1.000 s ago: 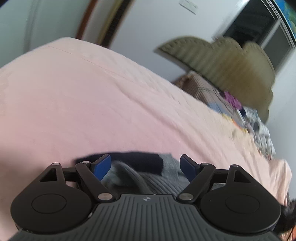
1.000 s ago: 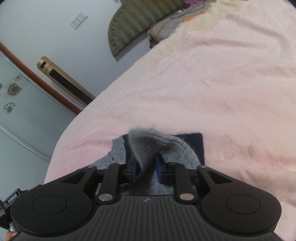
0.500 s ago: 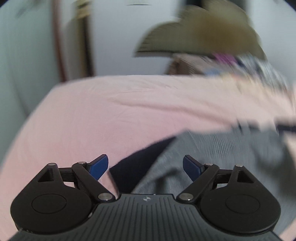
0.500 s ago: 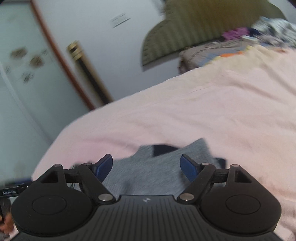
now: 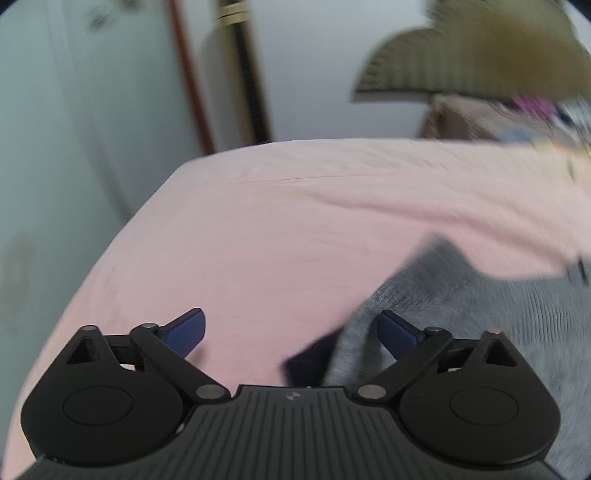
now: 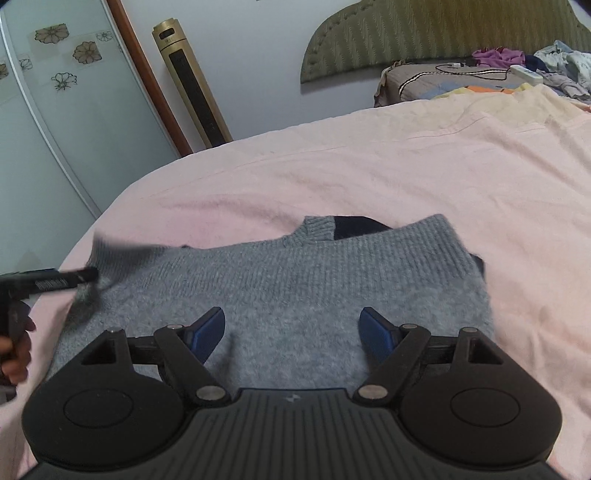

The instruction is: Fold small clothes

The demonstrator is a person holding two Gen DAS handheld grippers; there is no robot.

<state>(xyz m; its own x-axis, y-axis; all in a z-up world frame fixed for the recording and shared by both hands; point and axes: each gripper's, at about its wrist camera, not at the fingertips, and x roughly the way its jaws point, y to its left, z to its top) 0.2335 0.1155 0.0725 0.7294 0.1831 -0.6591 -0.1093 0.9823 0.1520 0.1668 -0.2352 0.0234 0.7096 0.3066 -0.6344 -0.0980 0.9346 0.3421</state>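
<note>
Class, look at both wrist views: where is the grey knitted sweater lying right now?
The grey sweater lies flat on the pink bedsheet, just ahead of the right claw; in the left wrist view it sits at lower right.

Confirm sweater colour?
Grey rib knit sweater with a dark navy part at the collar; clearest in the right wrist view.

A grey ribbed knit is shown by the sweater (image 6: 280, 280), with a navy panel (image 6: 354, 225) seen at its collar. The bedsheet (image 6: 406, 173) is coloured pale pink. Olive-green striping is carried by the headboard (image 6: 424, 33). Blue pads (image 6: 207, 332) are set on black gripper frames. A gold casing with a black strip is worn by the tower fan (image 6: 192, 81), and outlined flowers (brownish ones) are printed on the pale wardrobe door (image 6: 55, 92).
</note>
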